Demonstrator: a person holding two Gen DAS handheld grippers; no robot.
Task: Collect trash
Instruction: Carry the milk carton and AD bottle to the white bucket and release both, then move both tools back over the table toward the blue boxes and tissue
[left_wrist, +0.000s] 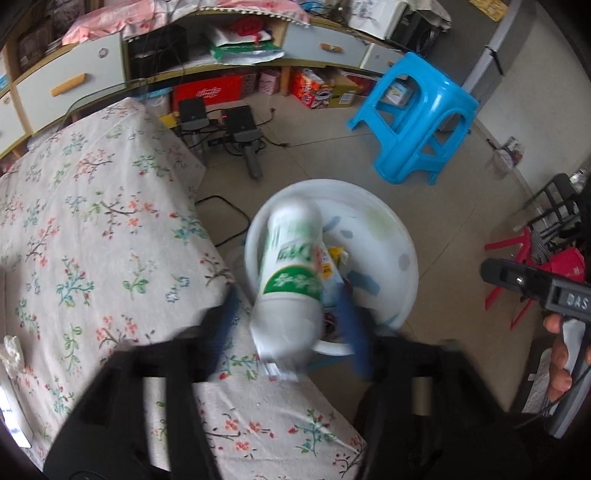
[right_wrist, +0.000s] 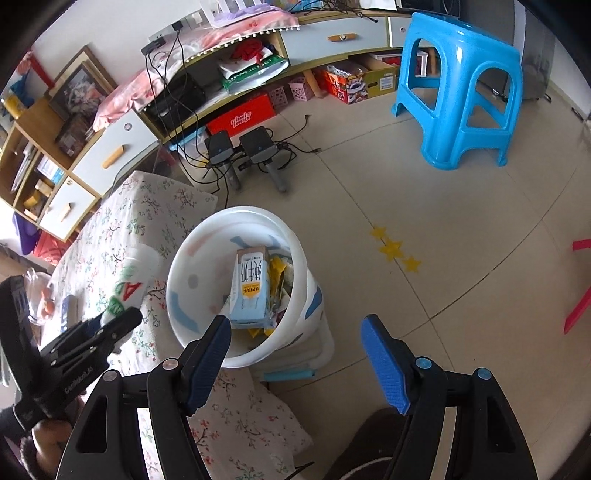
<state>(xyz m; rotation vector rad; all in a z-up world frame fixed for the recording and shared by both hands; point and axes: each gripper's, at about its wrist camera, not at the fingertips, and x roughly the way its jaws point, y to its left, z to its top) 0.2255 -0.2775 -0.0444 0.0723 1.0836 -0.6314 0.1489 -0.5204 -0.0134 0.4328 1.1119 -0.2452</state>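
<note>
My left gripper (left_wrist: 291, 317) holds a white cup with green print (left_wrist: 290, 273) between its blue fingers, at the table's edge over the rim of the white bucket (left_wrist: 391, 221). The view is blurred by motion. In the right wrist view the same cup (right_wrist: 129, 284) shows left of the bucket (right_wrist: 184, 266), gripped by the left gripper (right_wrist: 110, 325). The bucket stands on the floor beside the table and holds a blue milk carton (right_wrist: 249, 288) and yellow wrappers (right_wrist: 279, 269). My right gripper (right_wrist: 295, 336) is open and empty, above the bucket's near rim.
The table with a floral cloth (left_wrist: 92, 229) fills the left. A crumpled tissue (left_wrist: 13, 350) lies at its left edge. A blue plastic stool (right_wrist: 458, 88) stands on the tiled floor behind the bucket. Black chargers and cables (right_wrist: 243, 151) lie by the cabinet.
</note>
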